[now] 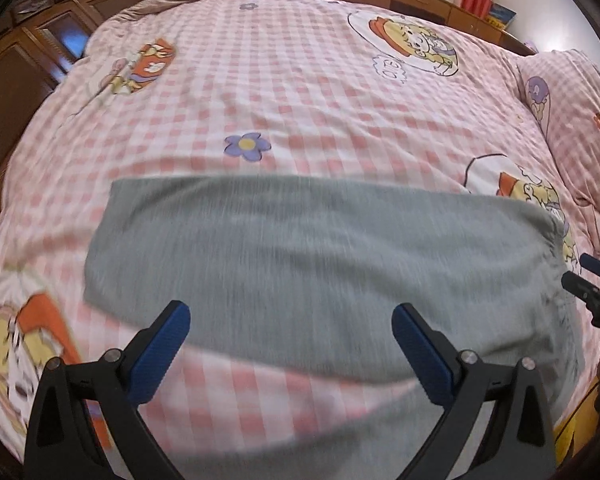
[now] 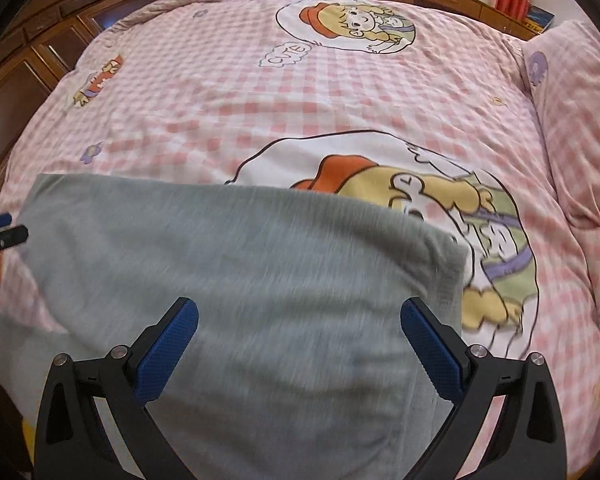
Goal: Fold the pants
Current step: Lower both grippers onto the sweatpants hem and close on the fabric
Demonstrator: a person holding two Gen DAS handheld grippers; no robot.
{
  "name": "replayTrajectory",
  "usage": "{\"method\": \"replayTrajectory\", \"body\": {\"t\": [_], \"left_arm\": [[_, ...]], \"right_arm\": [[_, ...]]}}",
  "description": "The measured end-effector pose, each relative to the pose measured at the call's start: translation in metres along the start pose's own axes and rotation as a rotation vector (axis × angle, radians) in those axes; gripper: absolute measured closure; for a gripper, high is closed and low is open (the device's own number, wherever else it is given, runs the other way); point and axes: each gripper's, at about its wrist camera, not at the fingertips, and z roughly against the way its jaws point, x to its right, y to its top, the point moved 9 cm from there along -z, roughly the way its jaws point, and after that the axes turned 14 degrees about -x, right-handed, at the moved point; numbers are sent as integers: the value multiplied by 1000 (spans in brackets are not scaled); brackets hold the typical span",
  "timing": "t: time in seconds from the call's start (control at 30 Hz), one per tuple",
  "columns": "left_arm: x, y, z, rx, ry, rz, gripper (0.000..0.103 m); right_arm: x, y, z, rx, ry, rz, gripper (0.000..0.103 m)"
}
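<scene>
I see the grey pants [image 1: 320, 248] lying flat on the bed [image 1: 300, 80], spread from 9 to 3 o'clock in the left wrist view. My left gripper [image 1: 290, 354] hovers with jaws spread wide, holding nothing. My right gripper [image 2: 300, 350] is likewise spread, empty, above the pants.

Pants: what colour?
Plain heathered grey pants, no print; clearest in the right wrist view.

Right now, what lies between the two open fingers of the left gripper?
In the left wrist view, the left gripper is open and holds nothing; between its fingers lie the grey pants and, nearer, the pink checked bedcover.
</scene>
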Motion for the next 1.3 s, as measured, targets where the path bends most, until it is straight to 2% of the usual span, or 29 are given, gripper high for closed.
{"method": "replayTrajectory", "body": {"t": [0.23, 0.47, 0.57, 0.7, 0.9, 1.0, 1.07, 1.1, 1.17, 1.2, 1.27, 1.3], "left_arm": [[-23, 59, -22, -26, 35, -87, 0], [-53, 96, -60, -75, 87, -144, 0], [-63, 103, -80, -108, 94, -168, 1], [-68, 102, -108, -160, 68, -203, 3], [-71, 99, -117, -151, 42, -212, 3], [-70, 100, -115, -149, 28, -185, 13], [-67, 96, -113, -140, 21, -174, 27], [-64, 94, -112, -133, 21, -174, 30], [-58, 91, -109, -122, 19, -180, 49], [-56, 90, -107, -119, 20, -184, 54], [-53, 89, -107, -112, 19, -174, 76], [-55, 88, -107, -109, 21, -159, 79]], "right_arm": [[6, 40, -35, -68, 9, 42, 2], [-3, 62, -61, -114, 0, 132, 5], [-7, 66, -74, -139, -5, 160, 9], [-11, 64, -91, -169, 2, 188, 9], [-11, 62, -100, -175, 34, 176, 8], [-11, 61, -100, -173, 29, 178, 10], [-12, 60, -98, -169, 37, 182, 24], [-15, 60, -95, -164, 41, 184, 29], [-19, 61, -90, -164, 43, 191, 52], [-22, 59, -87, -161, 43, 197, 60], [-25, 57, -82, -158, 37, 201, 85], [-27, 56, -78, -153, 43, 202, 89]]}}
